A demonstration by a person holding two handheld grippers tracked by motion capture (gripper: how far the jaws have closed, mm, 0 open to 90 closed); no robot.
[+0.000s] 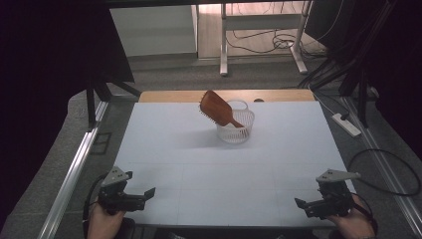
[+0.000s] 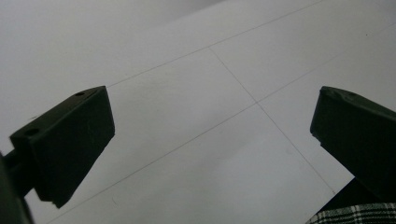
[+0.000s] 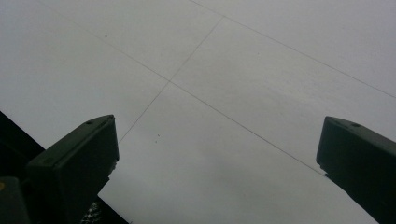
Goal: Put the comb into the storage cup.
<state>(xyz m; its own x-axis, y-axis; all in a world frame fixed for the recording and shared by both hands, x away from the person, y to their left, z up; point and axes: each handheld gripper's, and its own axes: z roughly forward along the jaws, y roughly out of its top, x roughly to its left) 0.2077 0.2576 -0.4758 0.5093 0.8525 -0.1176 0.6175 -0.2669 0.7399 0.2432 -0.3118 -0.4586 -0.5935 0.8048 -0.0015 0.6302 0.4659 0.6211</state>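
Note:
A brown wooden hairbrush (image 1: 215,108) leans with its handle inside a small white mesh basket (image 1: 236,131) at the back middle of the white table (image 1: 224,169); its head sticks out up and to the left. My left gripper (image 1: 142,195) rests at the table's front left corner, held by a hand, jaws wide apart and empty. My right gripper (image 1: 304,205) sits at the front right corner, also open and empty. In the left gripper view the open left gripper (image 2: 212,116) looks down on bare tabletop. The right gripper (image 3: 217,140) sees bare tabletop too.
A bare wooden strip (image 1: 169,95) runs along the table's far edge. Metal rails (image 1: 74,169) flank the table on both sides. A white power strip (image 1: 347,124) and cables lie on the floor at the right. Desk legs (image 1: 224,45) stand behind.

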